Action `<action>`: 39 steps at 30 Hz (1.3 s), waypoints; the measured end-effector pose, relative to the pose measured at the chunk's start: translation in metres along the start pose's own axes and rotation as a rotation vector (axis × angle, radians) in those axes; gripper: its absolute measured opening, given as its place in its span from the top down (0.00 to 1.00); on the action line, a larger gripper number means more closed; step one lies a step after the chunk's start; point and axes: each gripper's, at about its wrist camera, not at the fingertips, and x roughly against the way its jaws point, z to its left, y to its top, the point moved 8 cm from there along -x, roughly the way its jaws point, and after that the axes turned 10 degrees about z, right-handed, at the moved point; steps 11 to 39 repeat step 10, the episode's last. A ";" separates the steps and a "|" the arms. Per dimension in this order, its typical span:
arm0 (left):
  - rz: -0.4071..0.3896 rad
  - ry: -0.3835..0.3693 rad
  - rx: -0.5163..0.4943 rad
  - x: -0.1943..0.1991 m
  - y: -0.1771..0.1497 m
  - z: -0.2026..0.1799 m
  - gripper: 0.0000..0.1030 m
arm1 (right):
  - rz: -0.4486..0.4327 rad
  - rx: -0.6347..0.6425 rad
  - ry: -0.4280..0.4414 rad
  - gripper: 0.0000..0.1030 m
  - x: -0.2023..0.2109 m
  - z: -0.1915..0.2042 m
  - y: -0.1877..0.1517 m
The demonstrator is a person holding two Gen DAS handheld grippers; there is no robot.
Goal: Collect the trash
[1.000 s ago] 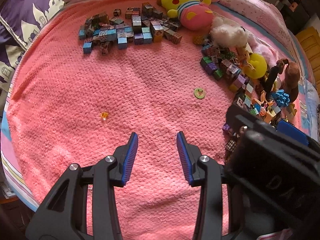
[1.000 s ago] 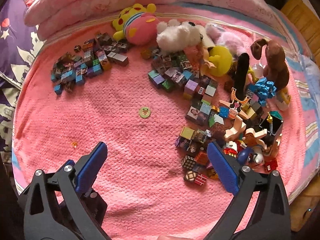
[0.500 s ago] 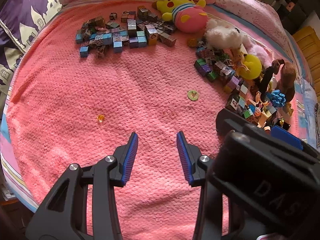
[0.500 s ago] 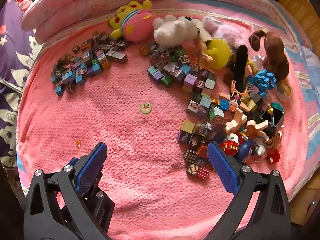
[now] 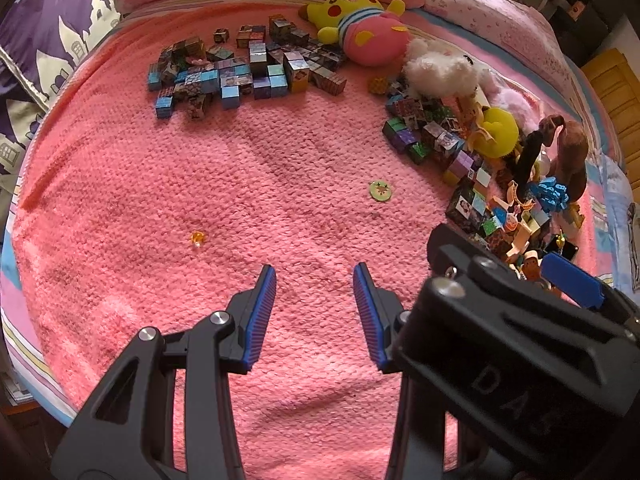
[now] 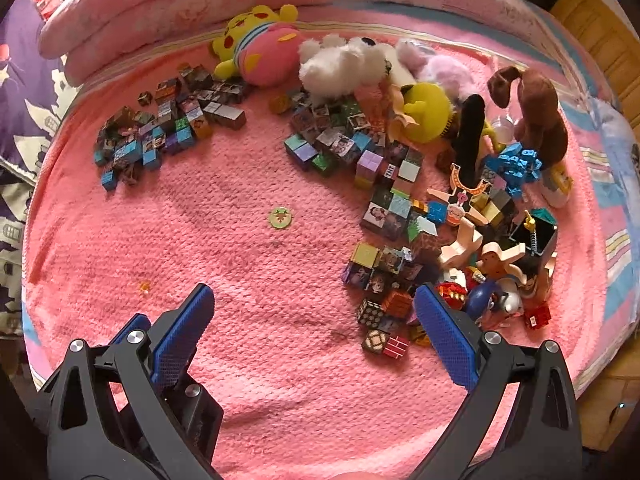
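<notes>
You hold both tools above a bed covered by a pink blanket (image 5: 280, 168), and neither one grips anything.

Your left tool (image 5: 315, 312) hangs with its blue-padded fingers parted over bare blanket. To its left and a little ahead lies a small orange scrap (image 5: 197, 237), alone on the blanket and well apart from the toys. Farther away, toward the pillows, a cluster of small picture cubes (image 5: 236, 76) is scattered. At the far edge, just right of that cluster, a yellow and pink plush toy (image 5: 360, 28) lies on its side.

Between the two tools, out in the open middle of the blanket, sits a round green token (image 5: 380, 191), touching nothing else.

Your right tool (image 6: 316, 332) is spread wide, much wider than the left. Its left finger overlaps the left tool in the right wrist view. From here the orange scrap (image 6: 144, 287) shows just left of that finger. Its right finger hangs beside a second pile of cubes (image 6: 384, 216) mixed with wooden figures and small toys. Behind that pile rest a white fluffy toy (image 6: 344, 64), a yellow ball-shaped toy (image 6: 426, 112) and, farthest right, a brown plush animal (image 6: 536, 112).
</notes>
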 end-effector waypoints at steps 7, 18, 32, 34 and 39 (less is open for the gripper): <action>-0.006 -0.006 0.008 0.003 0.002 0.000 0.62 | -0.018 0.011 -0.004 0.04 0.006 0.002 0.002; -0.006 -0.009 0.009 0.003 0.002 0.000 0.62 | -0.013 0.012 -0.001 0.04 0.006 0.001 0.002; -0.006 -0.009 0.009 0.003 0.002 0.000 0.62 | -0.013 0.012 -0.001 0.04 0.006 0.001 0.002; -0.006 -0.009 0.009 0.003 0.002 0.000 0.62 | -0.013 0.012 -0.001 0.04 0.006 0.001 0.002; -0.006 -0.009 0.009 0.003 0.002 0.000 0.62 | -0.013 0.012 -0.001 0.04 0.006 0.001 0.002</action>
